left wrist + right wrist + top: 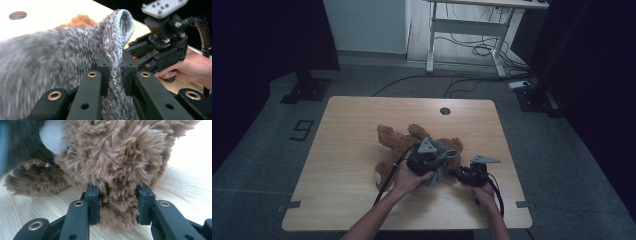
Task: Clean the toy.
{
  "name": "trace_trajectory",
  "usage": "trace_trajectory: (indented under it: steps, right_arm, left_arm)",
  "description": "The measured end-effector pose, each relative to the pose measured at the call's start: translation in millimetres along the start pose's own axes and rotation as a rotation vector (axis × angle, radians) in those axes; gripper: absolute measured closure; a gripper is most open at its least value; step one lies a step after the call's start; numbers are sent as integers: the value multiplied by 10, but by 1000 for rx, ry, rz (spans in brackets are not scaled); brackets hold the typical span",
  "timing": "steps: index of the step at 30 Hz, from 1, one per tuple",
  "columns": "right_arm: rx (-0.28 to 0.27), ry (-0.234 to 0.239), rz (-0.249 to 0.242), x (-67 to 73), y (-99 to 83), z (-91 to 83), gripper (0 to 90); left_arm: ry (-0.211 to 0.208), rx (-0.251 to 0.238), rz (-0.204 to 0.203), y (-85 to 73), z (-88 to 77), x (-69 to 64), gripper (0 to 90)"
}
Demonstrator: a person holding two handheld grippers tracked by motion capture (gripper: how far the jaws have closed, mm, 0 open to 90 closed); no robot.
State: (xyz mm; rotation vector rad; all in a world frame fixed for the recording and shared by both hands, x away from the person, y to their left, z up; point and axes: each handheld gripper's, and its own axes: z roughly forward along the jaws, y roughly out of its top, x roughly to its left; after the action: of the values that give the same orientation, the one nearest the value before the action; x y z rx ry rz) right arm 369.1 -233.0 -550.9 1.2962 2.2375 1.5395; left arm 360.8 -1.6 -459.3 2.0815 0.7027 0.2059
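A brown plush teddy bear (404,145) lies sprawled on the light wooden table (347,150), just right of centre in the high view, with a grey knitted garment (443,159) bunched over its right-hand part. In the left gripper view the grey knit (57,65) spreads across the left and centre of the frame, its ribbed edge (122,27) standing up toward the top centre, a patch of brown fur showing above it at upper left.

The left gripper (424,159) sits on top of the bear and the knit in the lower centre of the high view, the person's left hand (406,179) wrapped round its body from below, forearm rising from the bottom edge at a slant toward the right. Seen along its own jaws, the left gripper (115,72) pinches a fold of the grey knit, both black pads pressed against the wool.

The right gripper (462,174) lies low, just right of the bear, its grey three-cornered plate (485,160) on top; the right hand (484,190) holds it from behind, forearm coming nearly straight up from the bottom edge. In its own view the right gripper (117,205) clamps a tuft of the bear's brown fur (117,165) close above the tabletop, jaws drawn in on the plush. The same gripper and hand show at the right of the left gripper view.

A round cable hole (445,110) marks the table's far edge, and a white desk frame (472,30) stands on the floor beyond.
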Motion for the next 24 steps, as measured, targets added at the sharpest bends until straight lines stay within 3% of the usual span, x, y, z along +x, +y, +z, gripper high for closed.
trace_trajectory:
  steps: [2, 7, 10, 14, 19, 24]
  right_arm:
    - [4, -3, -2, -1, -2, -1, 627]
    - [8, -1, 0, -9, -1, -2, 627]
    - [6, 3, -2, -13, 2, -5, 628]
    - [6, 6, -1, -17, 2, -6, 630]
    - [7, 9, -3, -21, 4, -8, 631]
    - [1, 11, 0, -25, 6, -12, 630]
  left_arm:
    - [15, 36, 29, -50, 122, -60, 802]
    - [22, 90, 44, -218, 239, -73, 806]
    - [22, 94, 28, -272, 227, -37, 806]
    - [34, 149, -3, -441, 230, 76, 805]
    - [28, 152, -36, -517, 189, 139, 804]
    - [25, 89, -29, -415, 29, 132, 803]
